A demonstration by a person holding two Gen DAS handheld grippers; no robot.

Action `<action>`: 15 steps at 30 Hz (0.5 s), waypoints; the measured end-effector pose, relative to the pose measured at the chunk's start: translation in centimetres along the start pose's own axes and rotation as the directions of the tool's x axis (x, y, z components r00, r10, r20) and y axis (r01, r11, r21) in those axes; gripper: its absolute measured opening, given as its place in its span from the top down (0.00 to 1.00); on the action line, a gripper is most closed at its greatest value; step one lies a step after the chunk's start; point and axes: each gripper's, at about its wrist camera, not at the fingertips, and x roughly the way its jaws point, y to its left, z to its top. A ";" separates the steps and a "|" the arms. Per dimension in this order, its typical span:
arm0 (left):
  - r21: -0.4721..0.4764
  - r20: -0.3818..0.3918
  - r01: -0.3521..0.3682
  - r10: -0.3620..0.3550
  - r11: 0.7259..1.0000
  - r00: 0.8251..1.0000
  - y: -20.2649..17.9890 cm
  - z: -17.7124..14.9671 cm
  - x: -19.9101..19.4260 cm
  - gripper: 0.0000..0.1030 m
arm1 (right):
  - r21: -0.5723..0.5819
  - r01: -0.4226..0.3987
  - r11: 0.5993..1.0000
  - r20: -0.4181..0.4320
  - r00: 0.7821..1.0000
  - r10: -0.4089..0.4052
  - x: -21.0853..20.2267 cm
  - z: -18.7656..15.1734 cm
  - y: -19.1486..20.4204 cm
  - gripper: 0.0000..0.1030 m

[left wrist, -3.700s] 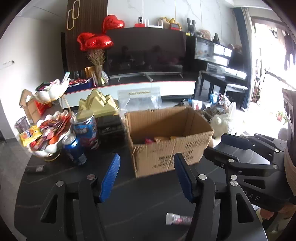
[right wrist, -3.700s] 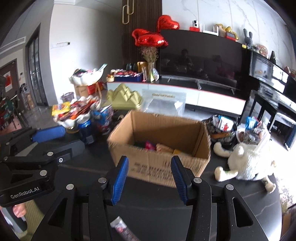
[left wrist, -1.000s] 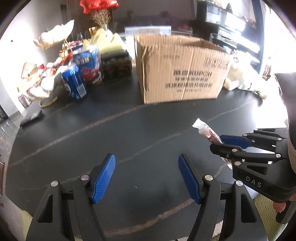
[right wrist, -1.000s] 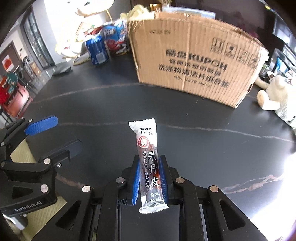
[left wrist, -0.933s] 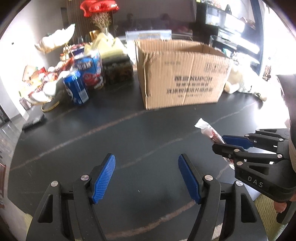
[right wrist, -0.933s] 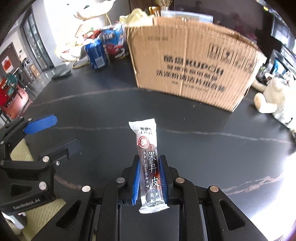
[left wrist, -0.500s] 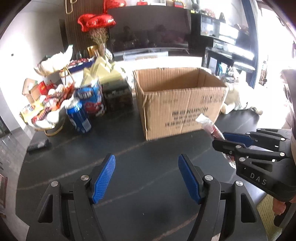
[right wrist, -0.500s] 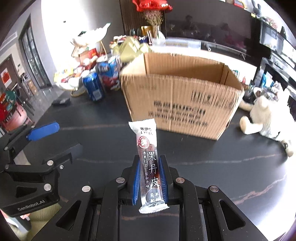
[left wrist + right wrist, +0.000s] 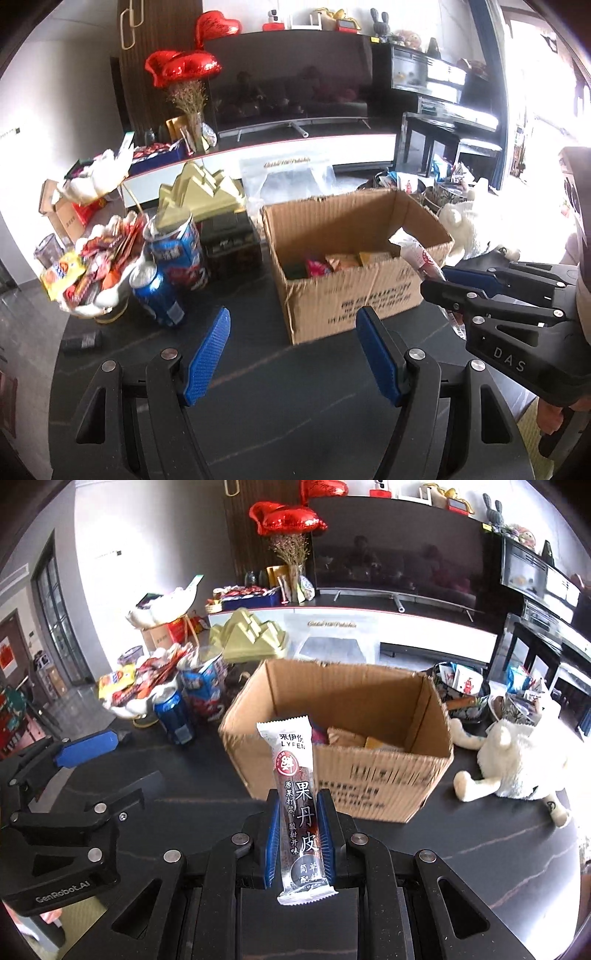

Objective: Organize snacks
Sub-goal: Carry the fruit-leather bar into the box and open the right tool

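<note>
Nearest the right wrist camera, the right hand-held gripper is clamped on a long clear-and-white fruit-leather snack bar with dark red filling. Its blue pads press the wrapper's two long edges, so the bar stands upright with its crimped top free. That grip likely leaves the bar clear to drop once the jaws part.

The left hand-held gripper holds nothing, its blue pads spread wide over the black marbled counter. It hangs at about 9 o'clock of the right one, seemingly kept out of the way.

Just beyond, at 12 o'clock in both views, sits the open brown cardboard box with flaps gone and a few coloured snack packets on its floor. From the left wrist view the bar's top already reaches toward the box's near right rim, so the drop seems close.

At 10 o'clock of the box stand a blue drinks can and a white shell-shaped tray heaped with sweets. At 3 o'clock lies a white plush toy. Farthest back are red heart-shaped foil balloons.
</note>
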 end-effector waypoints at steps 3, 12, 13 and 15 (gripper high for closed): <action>-0.003 -0.005 0.005 -0.005 1.000 1.000 0.1 1.4 0.5 0.32 | 0.014 0.005 1.000 -0.002 1.000 -0.005 0.2 1.3 -0.6 0.80; -0.012 -0.030 0.020 -0.020 1.000 0.999 0.5 4.8 3.2 0.32 | 0.017 0.055 0.998 -0.013 0.998 -0.054 1.9 4.8 -2.0 0.80; -0.020 -0.037 0.023 -0.024 1.000 0.999 0.6 5.2 3.6 0.32 | 0.013 0.062 0.998 -0.016 0.998 -0.062 2.3 5.2 -2.2 0.80; -0.029 -0.044 0.029 -0.030 0.999 0.999 0.8 5.8 4.4 0.32 | 0.013 0.070 0.997 -0.018 0.997 -0.070 2.9 5.9 -2.6 0.80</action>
